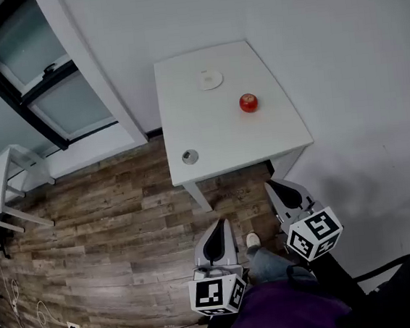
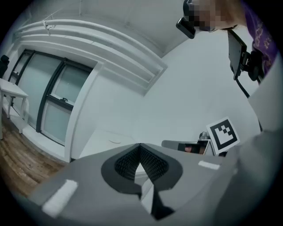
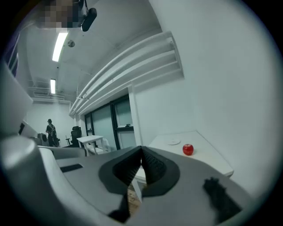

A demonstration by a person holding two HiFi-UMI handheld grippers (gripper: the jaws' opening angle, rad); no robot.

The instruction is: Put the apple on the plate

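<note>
While left hand-held gripper and right hand-held gripper are pressed together | apple upright near plate

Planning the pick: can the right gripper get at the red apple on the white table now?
Probably yes: the round red apple sits unobstructed on the square white table, approach clear. The right gripper hangs short of the table, jaws together.

— Where does the head view sit?
— High up, facing steeply down. The wooden floor is near, the white table farther off, and the left gripper and right gripper are at its near edge.
— And the gripper views?
— Low, looking roughly level along their own jaws, well short of that table. All three views share it.
</note>
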